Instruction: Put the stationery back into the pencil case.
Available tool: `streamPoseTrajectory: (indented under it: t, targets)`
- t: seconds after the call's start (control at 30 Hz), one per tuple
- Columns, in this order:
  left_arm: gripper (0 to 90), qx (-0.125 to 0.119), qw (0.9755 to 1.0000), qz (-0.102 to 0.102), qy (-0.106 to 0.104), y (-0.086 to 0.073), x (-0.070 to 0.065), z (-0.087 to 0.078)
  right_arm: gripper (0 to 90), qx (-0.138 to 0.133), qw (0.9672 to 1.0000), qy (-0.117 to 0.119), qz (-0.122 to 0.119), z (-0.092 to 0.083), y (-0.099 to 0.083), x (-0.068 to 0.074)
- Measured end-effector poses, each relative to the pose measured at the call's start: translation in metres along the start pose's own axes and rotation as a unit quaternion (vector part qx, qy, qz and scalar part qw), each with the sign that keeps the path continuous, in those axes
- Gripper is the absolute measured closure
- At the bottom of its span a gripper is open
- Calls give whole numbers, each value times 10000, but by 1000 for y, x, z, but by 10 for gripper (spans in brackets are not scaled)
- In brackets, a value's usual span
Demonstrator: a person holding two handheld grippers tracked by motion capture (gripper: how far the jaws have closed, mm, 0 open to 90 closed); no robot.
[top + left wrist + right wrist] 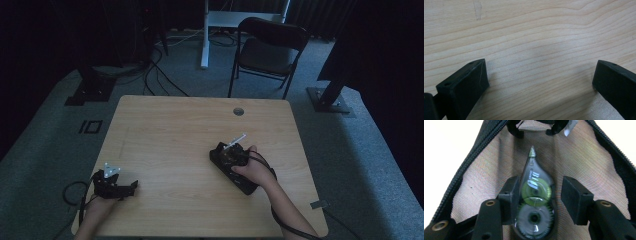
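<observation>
Lying between the parted jaws of the right gripper, a clear teardrop-shaped plastic correction tape dispenser rests on the brown mesh lining of an open black zip pouch, tip pointing far. Only 1 jaw touches it. The left gripper hangs open over the wooden table, well apart at near left.

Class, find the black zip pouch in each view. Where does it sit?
High view: pouch right of centre on the tabletop, under the right hand.
Left gripper view: bare tabletop between the fingers.
Right gripper view: its mesh lining across the middle, zip along both sides.
Shared landmark: tabletop wood grain.
</observation>
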State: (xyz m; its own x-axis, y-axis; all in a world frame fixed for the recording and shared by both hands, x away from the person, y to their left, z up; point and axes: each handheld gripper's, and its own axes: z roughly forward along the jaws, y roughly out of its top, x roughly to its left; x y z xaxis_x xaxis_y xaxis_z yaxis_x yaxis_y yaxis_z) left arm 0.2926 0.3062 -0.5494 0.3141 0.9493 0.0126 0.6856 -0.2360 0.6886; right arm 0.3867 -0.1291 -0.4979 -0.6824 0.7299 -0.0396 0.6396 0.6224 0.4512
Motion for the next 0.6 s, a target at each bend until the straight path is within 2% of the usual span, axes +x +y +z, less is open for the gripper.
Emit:
streamPoseTrajectory:
  t: [0.3,0.43,0.6]
  targets:
    - [2,2,10000,2,0,0,0,0,469,-191,9997,136,81,-10,-4,-3]
    - [2,2,10000,3,0,0,0,0,470,-408,9991,131,66,-17,-7,-7]
    - [2,-1,10000,1,0,0,0,0,448,-718,9970,259,136,-28,-11,-11]
